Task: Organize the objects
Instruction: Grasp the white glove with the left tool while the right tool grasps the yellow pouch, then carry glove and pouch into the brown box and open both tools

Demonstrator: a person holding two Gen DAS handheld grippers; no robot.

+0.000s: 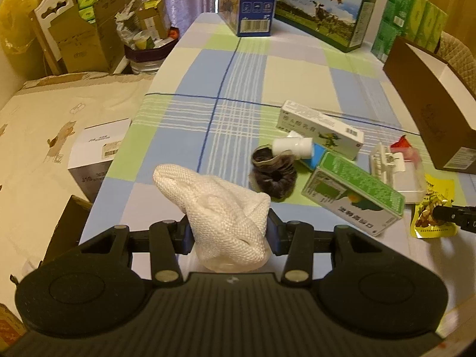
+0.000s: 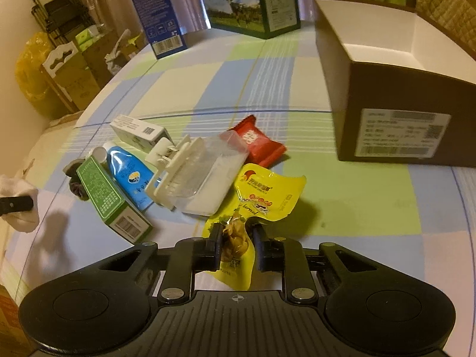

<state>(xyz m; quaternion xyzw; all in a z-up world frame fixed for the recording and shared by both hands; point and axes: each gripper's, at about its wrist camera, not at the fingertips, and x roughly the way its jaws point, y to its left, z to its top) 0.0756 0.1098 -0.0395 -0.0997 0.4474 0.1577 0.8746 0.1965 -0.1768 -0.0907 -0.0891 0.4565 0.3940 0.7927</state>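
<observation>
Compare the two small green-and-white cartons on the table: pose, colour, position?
The green carton shows a mostly green printed face; the white carton is mostly white with a green figure. The green carton lies nearer the cameras, next to the brown scrunchie; the white carton lies farther back. The green carton looks propped on the blue tube; the white carton appears to lie flat. Both are small oblong boxes with barcodes.

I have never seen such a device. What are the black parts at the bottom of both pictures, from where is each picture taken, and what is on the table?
The black parts are hand-held grippers, each with a camera looking along its two fingers. In the left camera view, the left gripper holds a white woven cloth. In the right camera view, the right gripper is closed on a yellow snack packet. The checked tablecloth bears a green box, a blue tube, a clear plastic container, a red packet and an open brown box.
</observation>
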